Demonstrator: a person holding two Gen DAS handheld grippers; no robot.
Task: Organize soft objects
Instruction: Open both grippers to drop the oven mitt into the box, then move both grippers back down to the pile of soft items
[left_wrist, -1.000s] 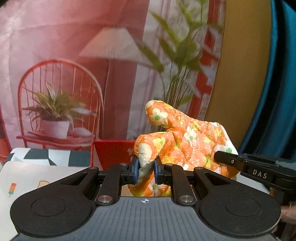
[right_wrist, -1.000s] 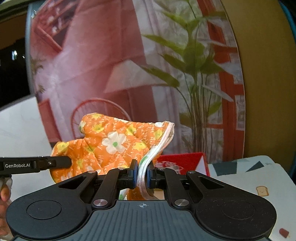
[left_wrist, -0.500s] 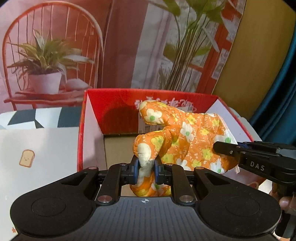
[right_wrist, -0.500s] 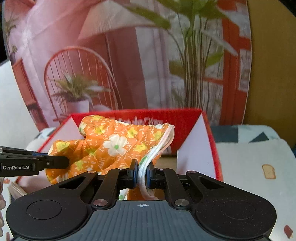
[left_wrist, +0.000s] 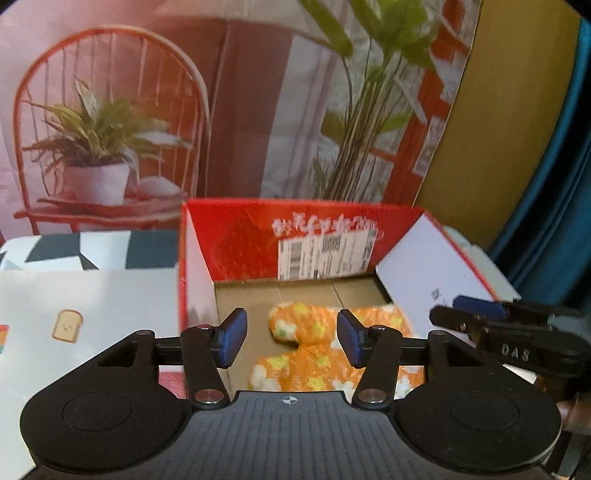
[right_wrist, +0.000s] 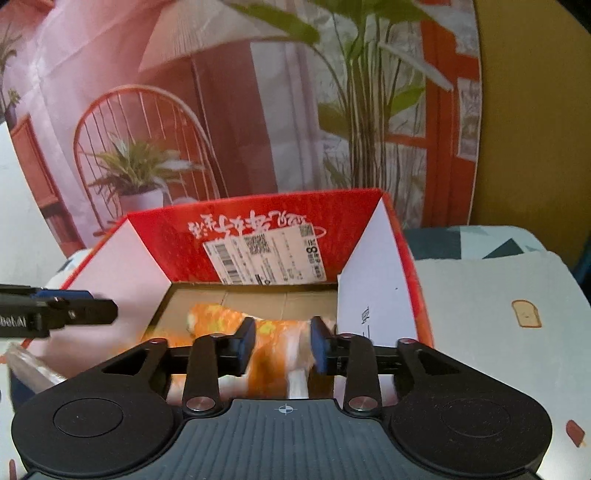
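The left gripper occupies the lower centre of the left wrist view with its jaws spread wide and nothing between them; its blue pads stand clear of the fabric below. The right gripper sits at the lower centre of the right wrist view, jaws likewise parted and gripping nothing, although motion blur there hides whether the fabric touches its pads. In the left wrist view the right gripper also appears at the right edge of the frame, and in the right wrist view the left gripper enters from the left edge. The orange floral oven mitt lies on the brown cardboard floor of the red box, in the lower centre of both frames, directly beyond the fingertips; in the right wrist view the mitt is blurred. A white shipping label is fixed to the far inner wall of the box. The box rests on a light tablecloth printed with toast figures, filling the lower left of the left wrist view. A printed backdrop showing a chair and potted plants covers the upper part of both frames.
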